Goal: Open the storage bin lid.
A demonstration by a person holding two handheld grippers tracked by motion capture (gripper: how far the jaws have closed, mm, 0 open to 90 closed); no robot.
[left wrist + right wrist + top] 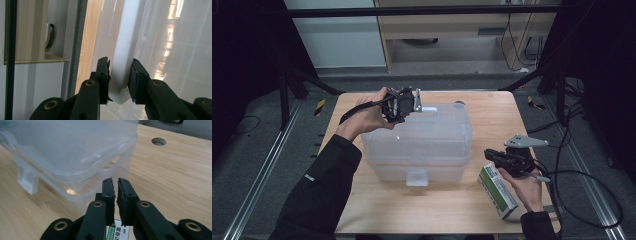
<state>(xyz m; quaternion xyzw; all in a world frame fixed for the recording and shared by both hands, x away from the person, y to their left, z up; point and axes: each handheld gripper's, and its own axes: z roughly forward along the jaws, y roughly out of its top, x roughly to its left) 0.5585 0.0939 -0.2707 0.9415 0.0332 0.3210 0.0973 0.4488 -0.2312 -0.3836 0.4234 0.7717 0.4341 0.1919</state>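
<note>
Left gripper (119, 75) pinches the far latch tab (120, 75) of the clear bin (422, 137); right gripper (115, 192) nips the green-and-white box (497, 192) — unlatching step; next, lift 1 lid edge.

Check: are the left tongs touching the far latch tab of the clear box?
Touching. The left gripper view shows the left tongs straddling the white latch tab of the clear box, both pads pressed against its sides.

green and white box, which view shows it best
The high view: the green and white box lies whole on the table under the right gripper. The right gripper view catches a corner below its jaws.
</note>
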